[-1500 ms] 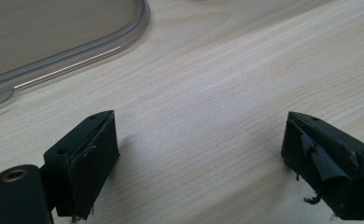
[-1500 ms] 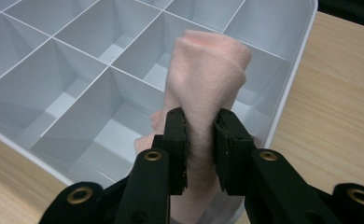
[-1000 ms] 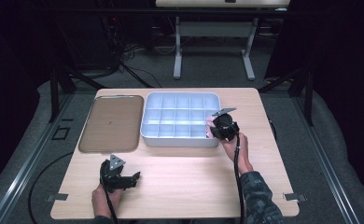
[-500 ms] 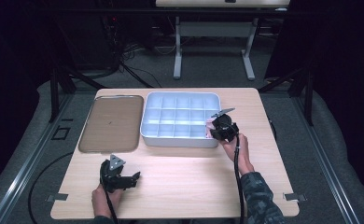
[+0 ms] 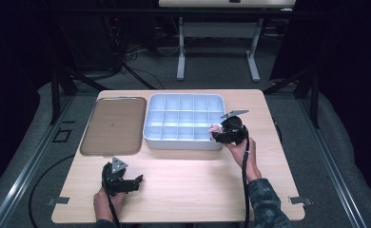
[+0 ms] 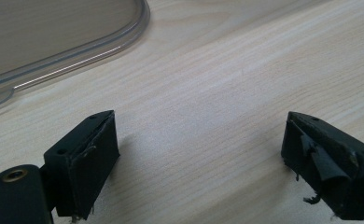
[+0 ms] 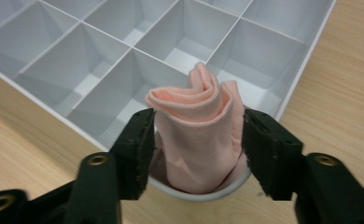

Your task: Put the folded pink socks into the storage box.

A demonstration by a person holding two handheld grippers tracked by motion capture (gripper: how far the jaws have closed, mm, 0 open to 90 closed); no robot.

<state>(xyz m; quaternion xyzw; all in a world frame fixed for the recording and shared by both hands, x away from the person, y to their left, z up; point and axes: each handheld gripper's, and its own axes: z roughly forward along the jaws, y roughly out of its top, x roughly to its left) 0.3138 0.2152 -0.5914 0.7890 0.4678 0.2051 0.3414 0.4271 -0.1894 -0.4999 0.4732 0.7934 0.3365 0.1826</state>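
My right gripper (image 5: 219, 131) hovers over the near right corner of the white compartment tray (image 5: 183, 142). It is shut on a rolled pink cloth (image 7: 203, 116), which stands in a small white cup (image 7: 171, 190). In the right gripper view the black jaws of this gripper (image 7: 196, 142) press both sides of the roll, just above the tray's near right cells (image 7: 110, 88). From the high view the cloth (image 5: 215, 128) is a pink spot at the gripper's tip. My left gripper (image 5: 136, 181) rests on the wooden table near the front left. Its jaws stand wide open (image 6: 199, 158) around bare wood.
A flat brown tray (image 5: 112, 124) lies to the left of the compartment tray, and its clear rim (image 6: 77, 56) crosses the left gripper view's upper left. The compartments in view hold nothing. Bare tabletop (image 5: 193, 180) stretches between the two hands. Cables trail from both grippers toward the front edge.
The right gripper has drifted slightly toward the tray's near edge with the pink cloth. The left gripper has not moved.
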